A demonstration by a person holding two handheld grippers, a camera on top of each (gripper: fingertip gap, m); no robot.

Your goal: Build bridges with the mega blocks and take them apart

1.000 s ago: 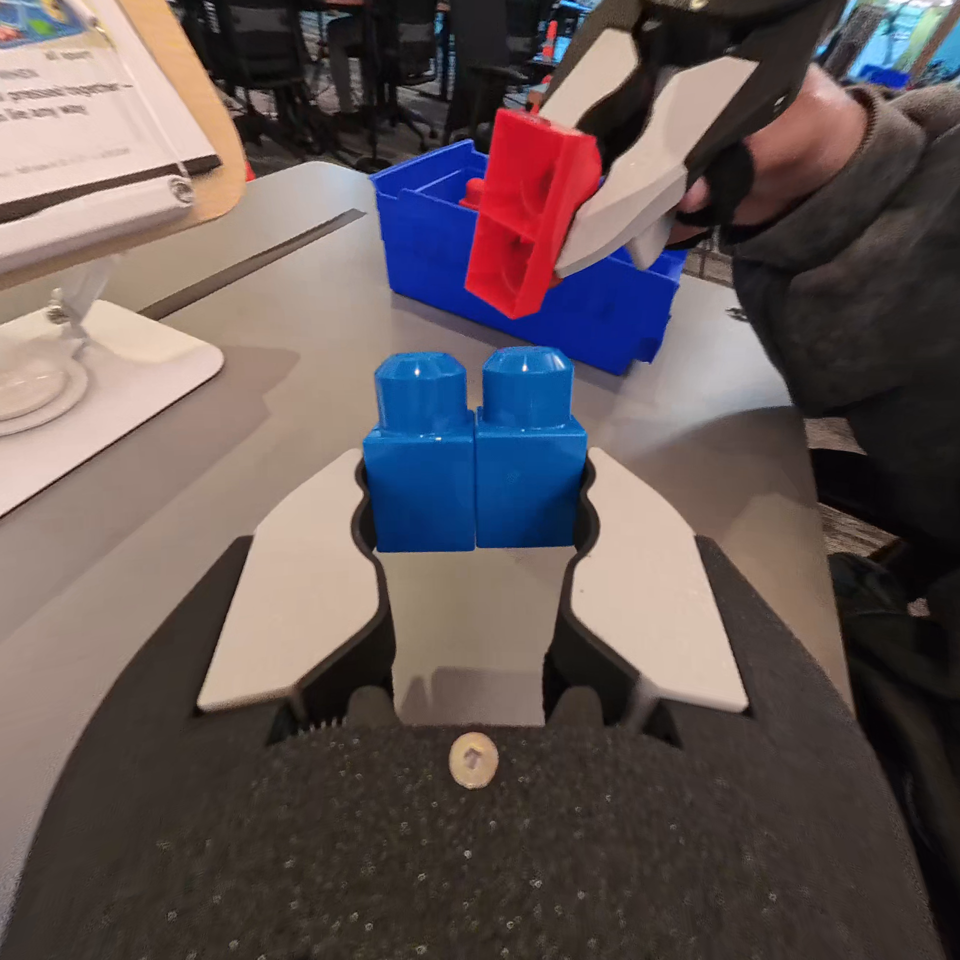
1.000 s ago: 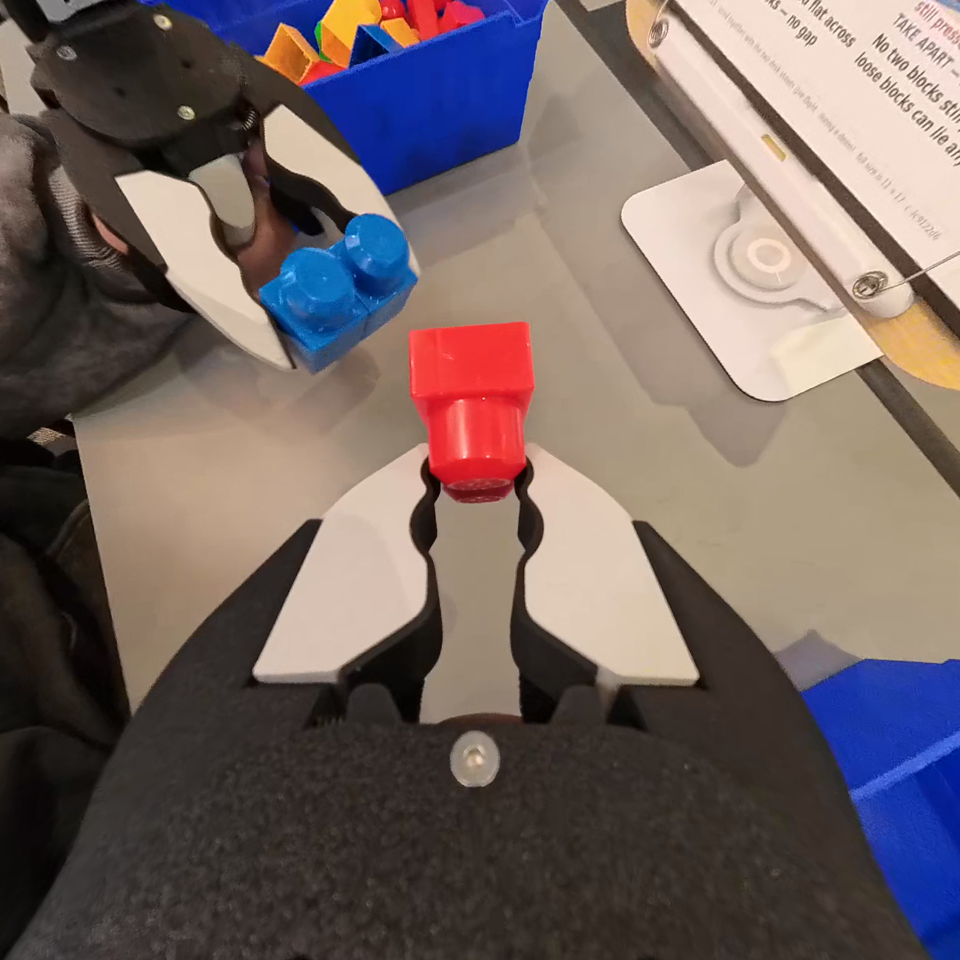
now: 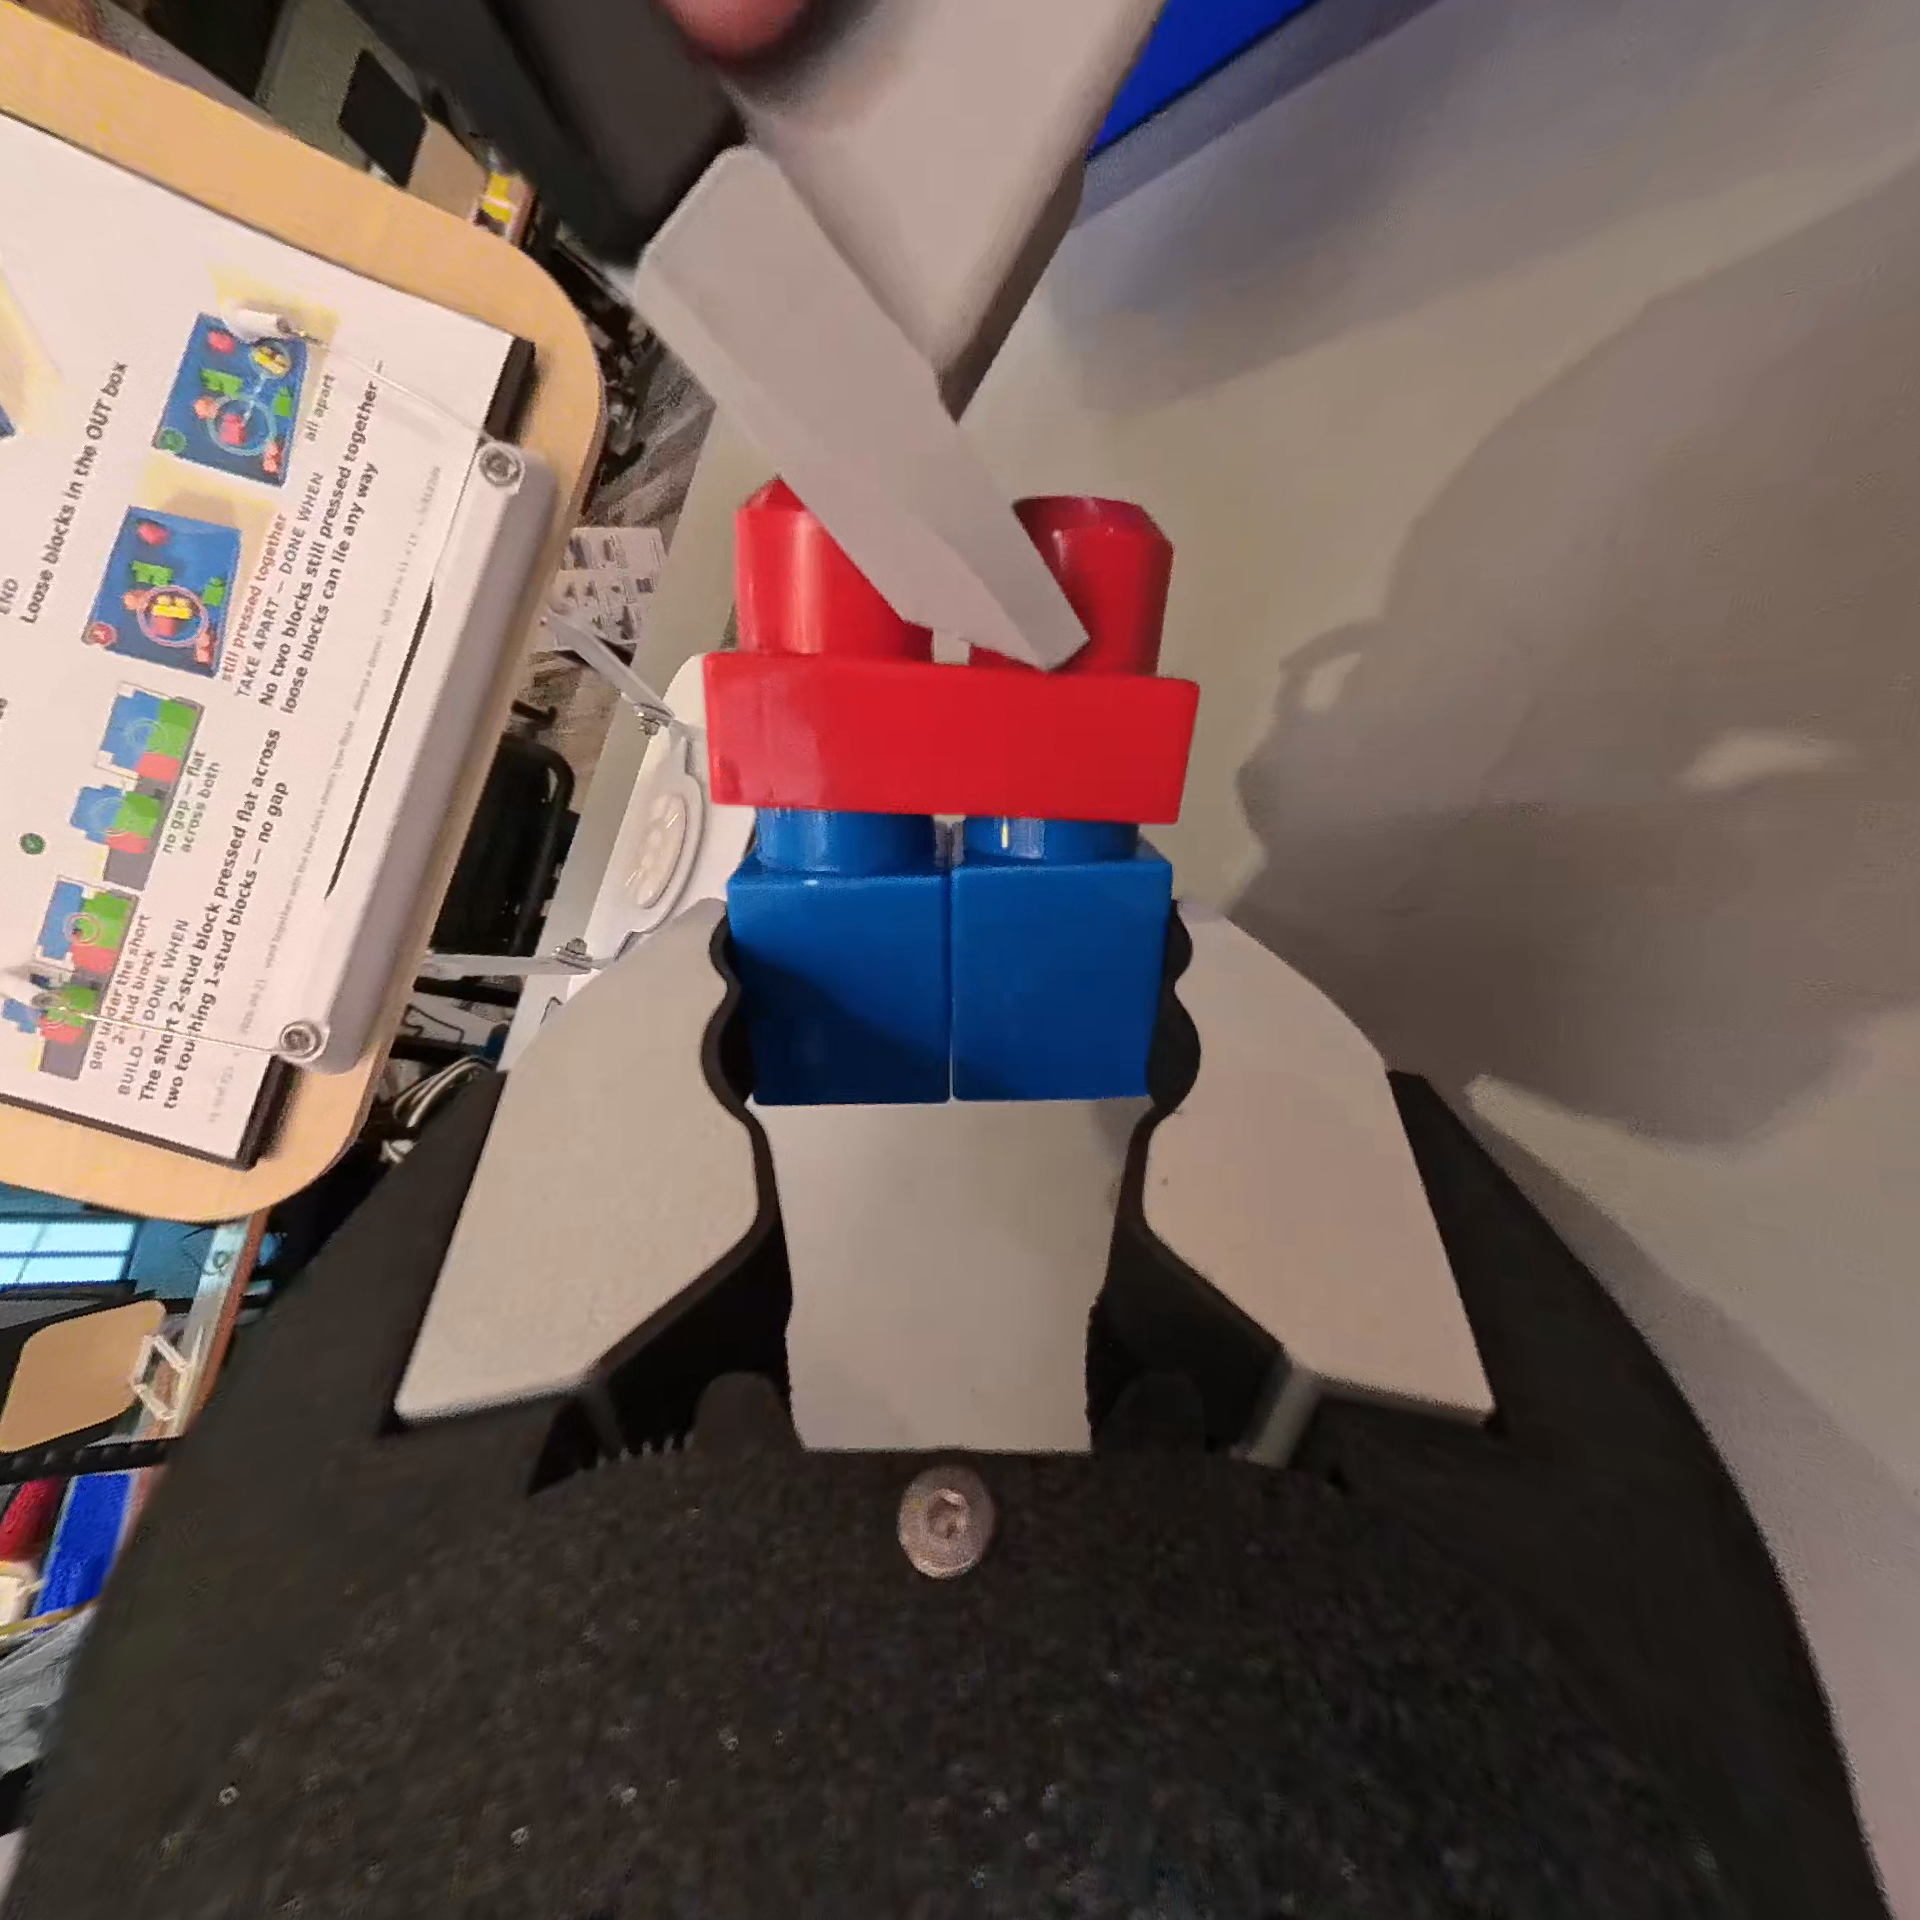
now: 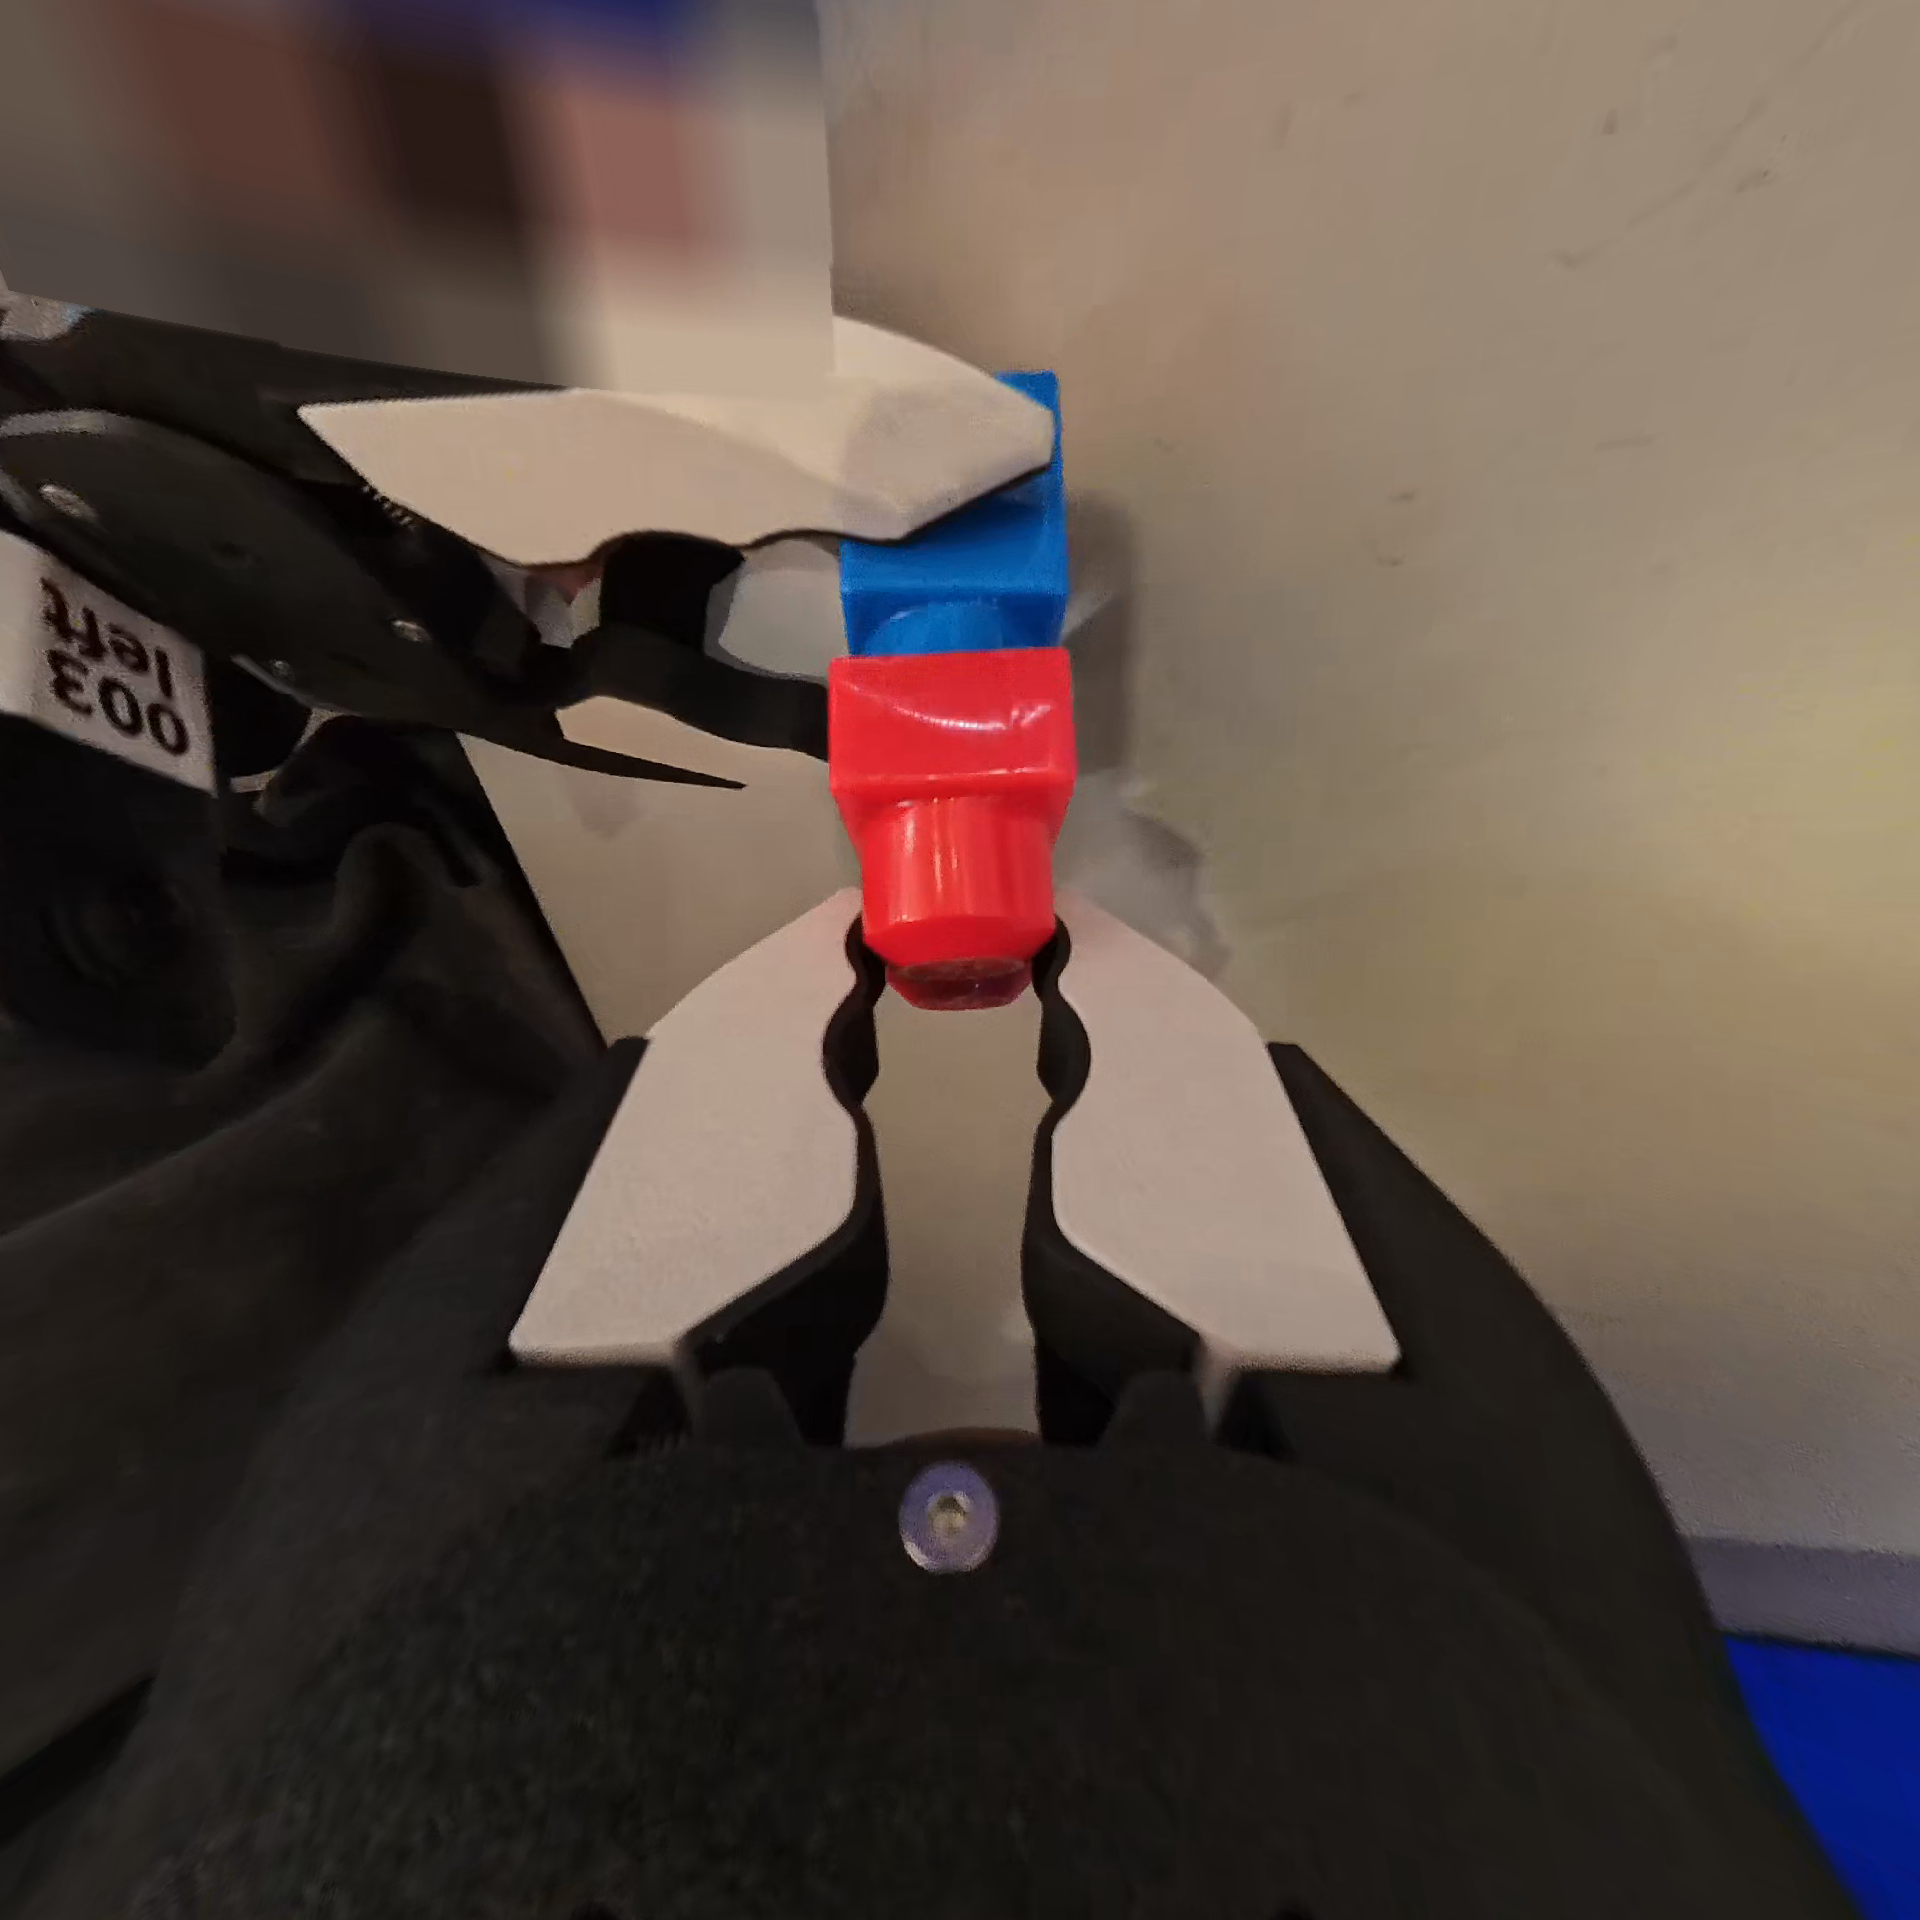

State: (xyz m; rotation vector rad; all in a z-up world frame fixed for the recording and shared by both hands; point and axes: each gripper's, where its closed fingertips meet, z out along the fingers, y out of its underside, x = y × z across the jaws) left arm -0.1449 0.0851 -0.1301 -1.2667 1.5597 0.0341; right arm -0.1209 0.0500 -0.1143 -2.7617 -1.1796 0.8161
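Note:
My left gripper (image 3: 951, 925) is shut on two blue one-stud blocks (image 3: 951, 987), held side by side with studs pointing away from me. A red two-stud block (image 3: 951, 743) sits across both blue studs, slightly tilted, with part of the studs showing under it. My right gripper (image 4: 956, 920) is shut on one stud of the red block (image 4: 951, 727). One of its fingers (image 3: 862, 416) reaches down between the red studs. In the right wrist view a blue block (image 4: 966, 561) lies beyond the red one, held by a left gripper finger (image 4: 727, 457).
A printed instruction sheet on a wooden board (image 3: 260, 675) stands at the left on a white base (image 3: 655, 831). The grey table (image 3: 1558, 520) lies behind the blocks. A blue bin corner (image 3: 1195, 83) shows at the top and in the right wrist view (image 4: 1818, 1766).
The right gripper has brought the red block from mid-air onto the studs of the two blue blocks. Both grippers have turned and moved together; both grips are unchanged.

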